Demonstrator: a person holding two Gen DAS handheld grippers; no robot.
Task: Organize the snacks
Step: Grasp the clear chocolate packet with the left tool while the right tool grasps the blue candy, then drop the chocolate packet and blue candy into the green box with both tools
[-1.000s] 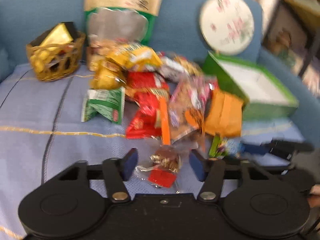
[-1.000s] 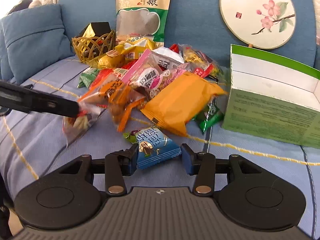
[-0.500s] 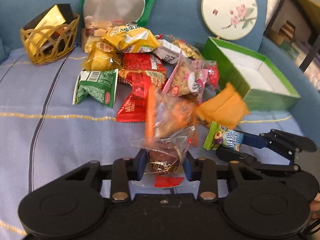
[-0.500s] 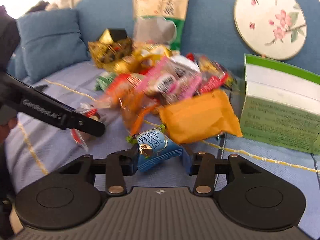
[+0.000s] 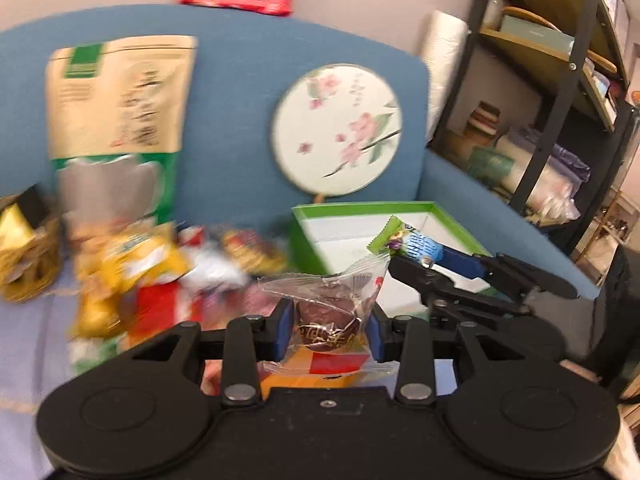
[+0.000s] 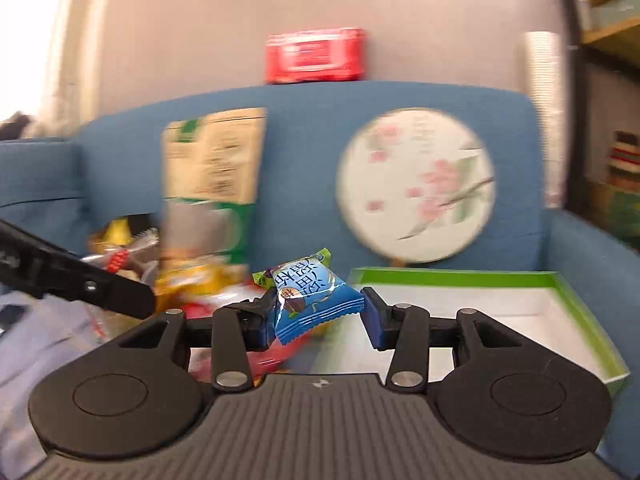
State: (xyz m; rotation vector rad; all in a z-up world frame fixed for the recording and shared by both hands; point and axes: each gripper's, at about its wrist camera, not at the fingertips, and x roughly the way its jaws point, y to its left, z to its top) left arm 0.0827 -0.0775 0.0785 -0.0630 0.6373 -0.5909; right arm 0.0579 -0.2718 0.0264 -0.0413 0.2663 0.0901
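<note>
Left gripper [image 5: 327, 330] tight around clear-wrapped brown sweet [image 5: 326, 326], right gripper [image 6: 316, 316] around blue packet [image 6: 310, 294] (snack heap [image 5: 160, 276] blurred).

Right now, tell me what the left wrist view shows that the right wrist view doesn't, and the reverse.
Only the left wrist view: the left hand-held gripper clamping a clear-wrapped brown snack, and the black shelf rack.

Only the right wrist view: the blue pillow at far left.

Both: the right hand-held gripper holding the blue snack packet, the green box, the round fan, the red wipes pack and the snack pile.
</note>
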